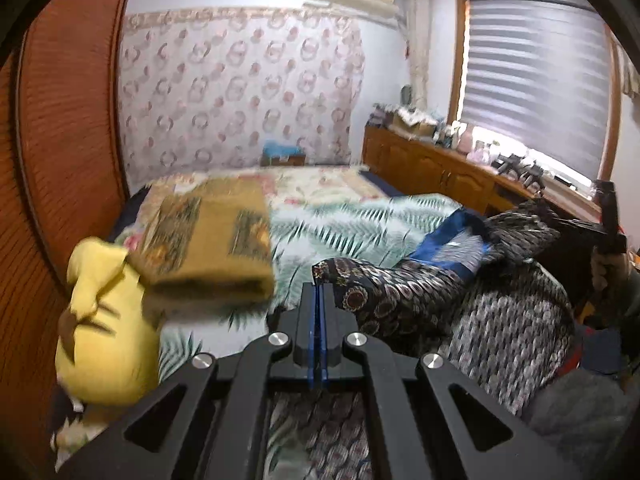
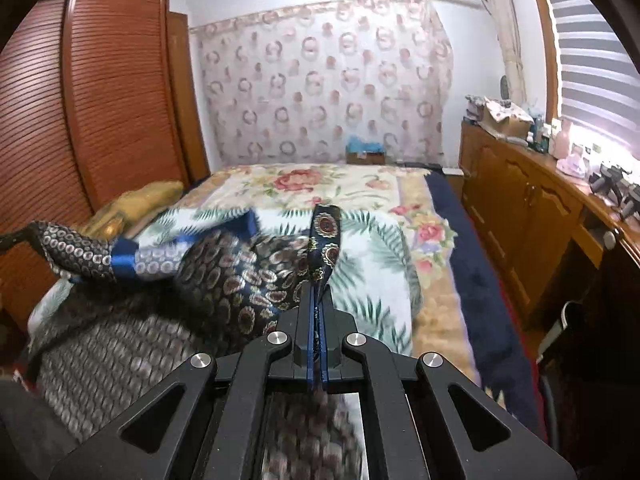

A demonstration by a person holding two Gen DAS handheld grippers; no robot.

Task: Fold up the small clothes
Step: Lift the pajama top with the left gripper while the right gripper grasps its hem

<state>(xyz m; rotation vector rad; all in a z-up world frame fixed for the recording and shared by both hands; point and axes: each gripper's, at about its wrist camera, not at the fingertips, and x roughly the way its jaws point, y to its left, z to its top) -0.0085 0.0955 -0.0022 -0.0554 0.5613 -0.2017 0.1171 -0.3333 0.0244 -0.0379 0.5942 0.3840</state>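
A dark patterned garment (image 1: 404, 292) with blue bands and round motifs is held up over the bed between both grippers. My left gripper (image 1: 319, 292) is shut on one edge of it; the cloth hangs to its right and below. My right gripper (image 2: 318, 300) is shut on another edge of the garment (image 2: 224, 272), with a strip standing up past the fingertips. The right gripper also shows at the far right of the left wrist view (image 1: 608, 224). The left gripper sits at the left edge of the right wrist view, mostly hidden by cloth.
The bed has a leaf-print sheet (image 1: 344, 220) over a floral blanket (image 2: 304, 184). A folded mustard cloth (image 1: 208, 240) and a yellow plush toy (image 1: 104, 332) lie at left beside a wooden wardrobe (image 2: 100, 100). A cluttered wooden cabinet (image 2: 520, 208) runs along the right under the window.
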